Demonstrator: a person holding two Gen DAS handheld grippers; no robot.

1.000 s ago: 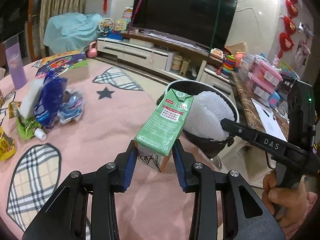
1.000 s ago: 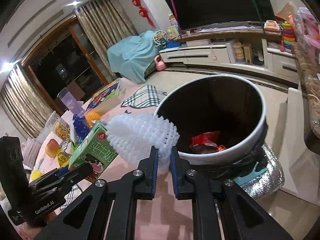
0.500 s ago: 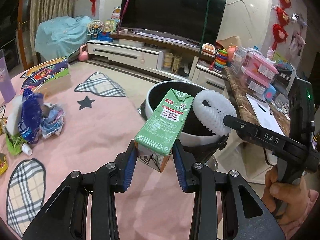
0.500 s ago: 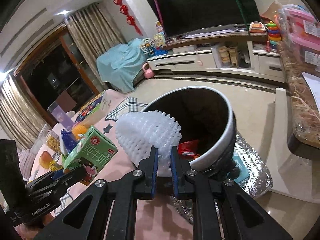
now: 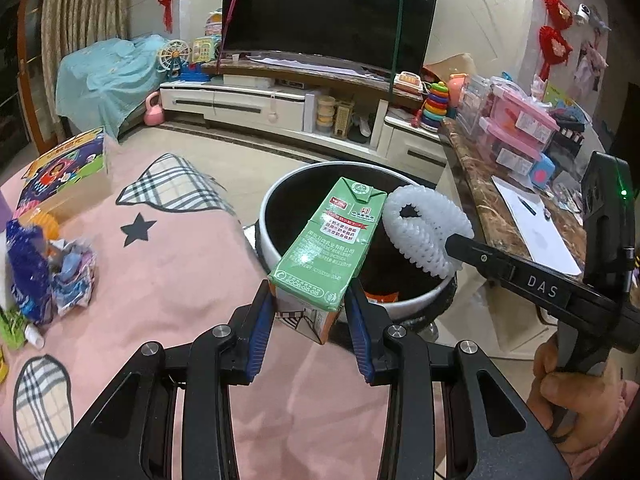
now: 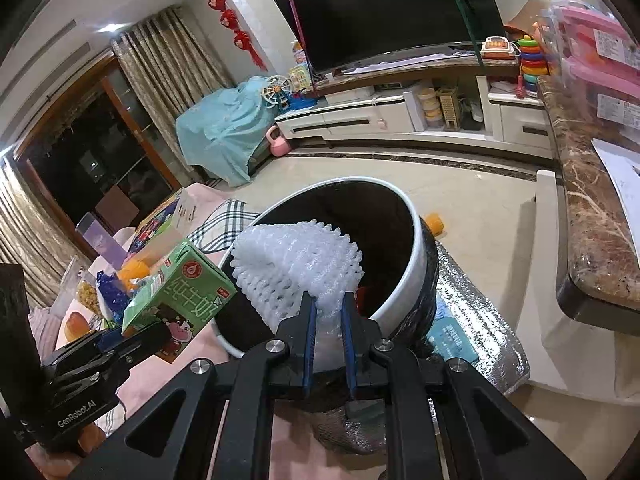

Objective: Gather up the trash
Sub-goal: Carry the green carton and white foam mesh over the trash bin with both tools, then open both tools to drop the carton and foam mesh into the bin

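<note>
Holding 1 milk carton (image 5: 332,240) | 1 foam net (image 6: 296,268) (white) | 1 bin (image 5: 268,216)

Left gripper (image 5: 312,312) angled down, pads clamped on milk carton (image 5: 328,240) beside bin (image 5: 400,308). Right gripper (image 6: 328,316) angled down over bin rim, pinching foam net (image 6: 296,268).

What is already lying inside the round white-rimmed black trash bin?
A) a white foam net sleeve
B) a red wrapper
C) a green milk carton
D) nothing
B: a red wrapper shows at the bottom of the bin, while the green milk carton and white foam net sleeve are held in the grippers above it.
</note>
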